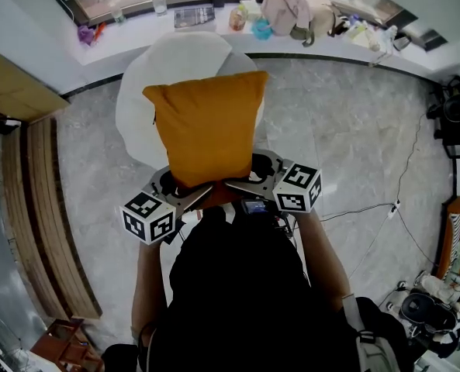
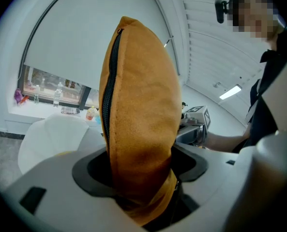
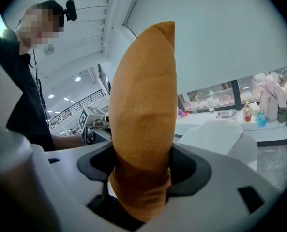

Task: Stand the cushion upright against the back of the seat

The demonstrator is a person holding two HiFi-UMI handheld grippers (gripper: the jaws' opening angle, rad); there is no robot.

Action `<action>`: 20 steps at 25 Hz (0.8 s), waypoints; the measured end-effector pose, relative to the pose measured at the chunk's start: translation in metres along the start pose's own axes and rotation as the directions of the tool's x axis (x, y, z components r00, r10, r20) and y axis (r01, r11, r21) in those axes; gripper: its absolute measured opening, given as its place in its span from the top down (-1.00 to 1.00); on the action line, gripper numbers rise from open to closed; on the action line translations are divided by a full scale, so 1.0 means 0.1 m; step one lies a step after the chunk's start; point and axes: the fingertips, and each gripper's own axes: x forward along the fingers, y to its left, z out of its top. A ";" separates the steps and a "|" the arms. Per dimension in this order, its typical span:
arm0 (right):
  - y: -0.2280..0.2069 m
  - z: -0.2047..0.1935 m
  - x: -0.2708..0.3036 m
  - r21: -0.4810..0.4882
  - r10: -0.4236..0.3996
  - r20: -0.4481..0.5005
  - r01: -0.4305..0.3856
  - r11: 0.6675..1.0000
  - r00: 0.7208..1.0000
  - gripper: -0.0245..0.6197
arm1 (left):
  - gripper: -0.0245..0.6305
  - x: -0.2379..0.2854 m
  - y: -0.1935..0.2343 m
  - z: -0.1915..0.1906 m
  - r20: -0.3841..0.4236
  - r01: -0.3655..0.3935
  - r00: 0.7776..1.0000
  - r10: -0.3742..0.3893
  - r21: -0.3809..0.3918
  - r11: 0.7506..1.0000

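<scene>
Left gripper (image 1: 180, 187): jaws held wide and clamped on the cushion (image 1: 206, 126) at its lower-left corner, with fabric bunched between the pads. Forearm comes up from the bottom of the frame; the gripper points forward and slightly down.

Cushion: mid-frame in the head view, off the seat and carried between my two grippers. It stands on edge and rises straight up out of both jaws, with the flat face toward me and the zip edge on the left. It looks roughly square, so there's no real long axis. What matters is that the plane is already upright.

Right gripper (image 1: 254, 178): same story, jaws wide and pinching the lower-right corner. The pose mirrors the left.

Key relation: the seat (image 1: 135, 103) lies beyond the cushion, upper centre of the frame, partly hidden behind it. Both hands are level, neither nearer. My read is that the next move is a push forward and down with both together, keeping the face parallel to the seat back. I can't make out the back itself behind the cushion.
</scene>
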 end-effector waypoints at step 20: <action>-0.17 0.25 -0.04 -0.081 0.061 -0.012 -0.062 0.995 0.998 -0.21 | -0.15 0.08 0.08 0.24 0.089 0.048 0.995 -0.048 0.002 0.999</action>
